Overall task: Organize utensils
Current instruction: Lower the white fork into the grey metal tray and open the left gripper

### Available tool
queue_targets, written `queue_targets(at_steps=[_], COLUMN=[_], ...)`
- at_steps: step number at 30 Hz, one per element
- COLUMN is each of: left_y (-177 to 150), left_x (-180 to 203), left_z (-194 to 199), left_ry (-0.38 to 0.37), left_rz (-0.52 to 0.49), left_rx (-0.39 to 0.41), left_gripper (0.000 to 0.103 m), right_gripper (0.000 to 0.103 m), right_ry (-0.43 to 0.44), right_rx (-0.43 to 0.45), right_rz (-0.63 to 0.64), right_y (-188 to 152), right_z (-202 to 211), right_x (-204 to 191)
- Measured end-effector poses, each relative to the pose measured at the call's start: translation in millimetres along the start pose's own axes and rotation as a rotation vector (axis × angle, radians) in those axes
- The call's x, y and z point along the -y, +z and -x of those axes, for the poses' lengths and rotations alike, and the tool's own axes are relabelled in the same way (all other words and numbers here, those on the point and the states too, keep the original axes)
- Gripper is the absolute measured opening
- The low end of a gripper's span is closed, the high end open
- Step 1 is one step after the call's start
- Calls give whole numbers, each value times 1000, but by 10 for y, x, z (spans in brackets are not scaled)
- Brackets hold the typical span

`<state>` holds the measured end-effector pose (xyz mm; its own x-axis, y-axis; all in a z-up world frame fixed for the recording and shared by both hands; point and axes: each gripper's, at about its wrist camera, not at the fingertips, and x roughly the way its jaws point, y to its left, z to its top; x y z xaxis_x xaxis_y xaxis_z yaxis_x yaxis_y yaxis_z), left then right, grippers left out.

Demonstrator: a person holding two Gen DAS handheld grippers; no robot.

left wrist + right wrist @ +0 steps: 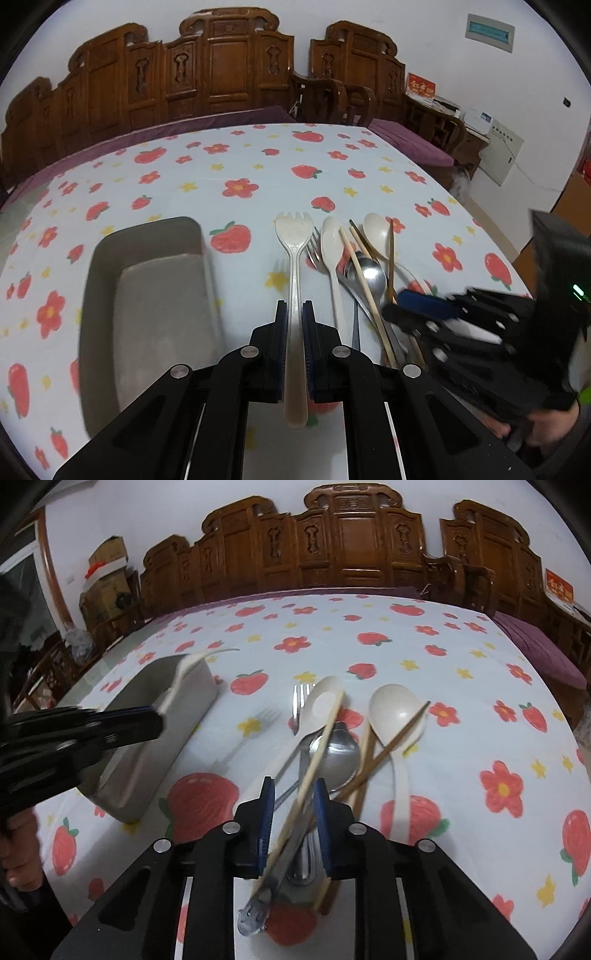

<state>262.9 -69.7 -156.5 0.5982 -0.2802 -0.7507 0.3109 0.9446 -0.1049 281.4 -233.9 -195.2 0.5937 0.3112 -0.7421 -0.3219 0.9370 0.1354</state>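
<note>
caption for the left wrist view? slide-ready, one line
Left gripper shut on a white plastic spork above the strawberry-print tablecloth, grey tray to its left, remaining utensil pile to its right.

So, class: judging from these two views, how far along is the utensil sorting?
Done: nothing visibly; the grey tray looks empty. In hand: the left gripper is shut on the white plastic fork; the right gripper's fingers straddle a chopstick and metal handle in the pile. Left: two white spoons, metal spoon, metal fork, chopsticks.
</note>
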Motion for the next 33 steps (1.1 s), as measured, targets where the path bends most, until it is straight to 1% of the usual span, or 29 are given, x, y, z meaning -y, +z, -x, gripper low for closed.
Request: queue_targets(at_steps=[3, 6, 11, 12, 13, 17, 20, 24, 28, 33], left_y=[-71, -105, -131, -126, -128, -129, -149, -152, -160, -192], left_x=[6, -3, -23, -41, -48, -79, -100, -143, -234, -439], left_z=[126, 205, 293, 302, 308, 355, 391, 449, 517, 539], left_ry=[-10, -28, -37, -37, -36, -35, -30, -13, 9, 44], left_rz=[-1, 10, 0, 6, 7, 3, 5, 9, 22, 46], left_rx=[20, 37, 61, 64, 65, 67, 67, 76, 83, 72], left_gripper=[7, 7, 7, 7, 7, 7, 7, 7, 7, 7], right_gripper=[23, 23, 19, 18, 14, 12, 6, 6, 6, 6], right_ry=[-20, -55, -93, -122, -140, -152, -134, -117, -75, -13], right_rx=[-9, -47, -84, -88, -88, -90, -89, -54, -1, 68], right_rz=[17, 34, 59, 71, 77, 66, 45, 18, -32, -59], right_y=[58, 71, 42, 43, 42, 37, 34, 68, 111, 158], right_z=[-97, -238, -334, -341, -345, -352, -334, -222, -44, 174], right_x=[-26, -37, -78, -101, -113, -108, -83, -61, -24, -60])
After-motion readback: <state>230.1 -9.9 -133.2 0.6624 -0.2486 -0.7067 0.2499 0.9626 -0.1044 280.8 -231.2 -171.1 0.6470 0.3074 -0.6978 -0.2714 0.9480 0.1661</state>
